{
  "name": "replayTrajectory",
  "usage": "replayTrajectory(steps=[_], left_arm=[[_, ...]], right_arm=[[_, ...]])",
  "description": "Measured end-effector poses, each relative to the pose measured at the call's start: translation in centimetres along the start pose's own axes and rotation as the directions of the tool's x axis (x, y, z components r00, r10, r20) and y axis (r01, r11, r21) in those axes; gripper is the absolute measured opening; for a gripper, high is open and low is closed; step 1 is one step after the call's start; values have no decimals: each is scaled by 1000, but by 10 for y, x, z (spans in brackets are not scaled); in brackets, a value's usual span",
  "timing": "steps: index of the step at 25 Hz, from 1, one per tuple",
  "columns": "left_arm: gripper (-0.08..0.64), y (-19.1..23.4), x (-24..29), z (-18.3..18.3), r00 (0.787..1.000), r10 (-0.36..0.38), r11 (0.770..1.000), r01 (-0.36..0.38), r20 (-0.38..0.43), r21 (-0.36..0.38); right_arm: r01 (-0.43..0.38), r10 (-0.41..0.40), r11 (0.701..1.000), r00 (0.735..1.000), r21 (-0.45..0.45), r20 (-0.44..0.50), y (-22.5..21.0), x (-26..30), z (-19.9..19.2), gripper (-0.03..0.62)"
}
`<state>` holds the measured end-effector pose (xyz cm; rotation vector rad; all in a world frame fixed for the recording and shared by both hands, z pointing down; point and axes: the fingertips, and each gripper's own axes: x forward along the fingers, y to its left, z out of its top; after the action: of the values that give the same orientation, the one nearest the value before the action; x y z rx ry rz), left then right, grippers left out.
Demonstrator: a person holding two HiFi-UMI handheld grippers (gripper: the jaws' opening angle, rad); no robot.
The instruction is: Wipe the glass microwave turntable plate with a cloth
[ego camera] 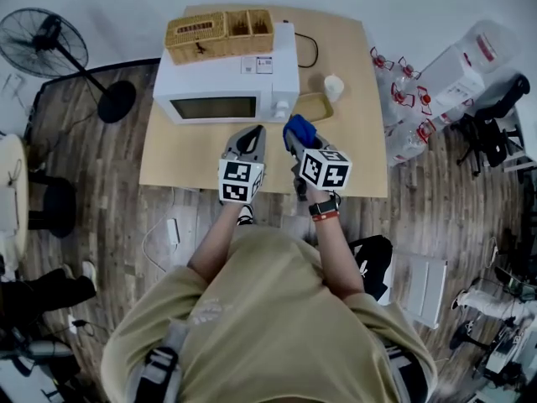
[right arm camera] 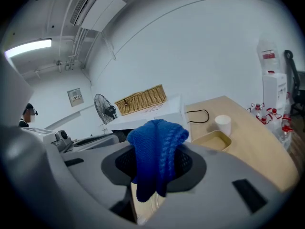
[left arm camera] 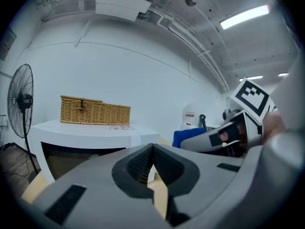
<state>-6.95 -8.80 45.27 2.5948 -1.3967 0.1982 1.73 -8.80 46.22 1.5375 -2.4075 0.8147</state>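
Observation:
A white microwave (ego camera: 226, 84) stands at the back of the wooden table (ego camera: 352, 158) with its door closed. No glass turntable plate shows in any view. My right gripper (ego camera: 294, 128) is shut on a blue knitted cloth (right arm camera: 157, 151), which bunches up above the jaws and hangs down between them. It hovers over the table in front of the microwave's right end. Just left of it, my left gripper (ego camera: 251, 134) is shut with nothing in it, its ribbed pads (left arm camera: 143, 163) touching. In the left gripper view the blue cloth (left arm camera: 188, 135) shows to the right.
Wicker baskets (ego camera: 218, 34) sit on top of the microwave. A white cup (ego camera: 334, 86) and a tan tray (ego camera: 313, 106) lie to its right, with a black cable (ego camera: 309, 53) behind. A floor fan (ego camera: 50, 44) stands left; packed bottles (ego camera: 404, 99) stand right.

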Motion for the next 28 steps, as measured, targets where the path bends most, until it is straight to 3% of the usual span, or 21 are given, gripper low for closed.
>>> replayTrajectory(steps=[9,14,18,28], left_arm=[[18,43,35,-39,992,-102,994,98,-80,-50],[18,46,52,-76,973,-171,983,156,-157,-100],[18,54,63,-96,967,-155,984,132,-203,-123],[18,60,73,-105,965,-55,990,21,-254,-136]], right_arm=[[82,-79,996,992,21,-101,-14,56,-28,138],[91,-74,994,966,57,-248,-33,73,-76,140],[64,-34,995,938,76,-346,-46,93,-103,141],[-44,85,993,906,108,-414,-54,142,-124,143]])
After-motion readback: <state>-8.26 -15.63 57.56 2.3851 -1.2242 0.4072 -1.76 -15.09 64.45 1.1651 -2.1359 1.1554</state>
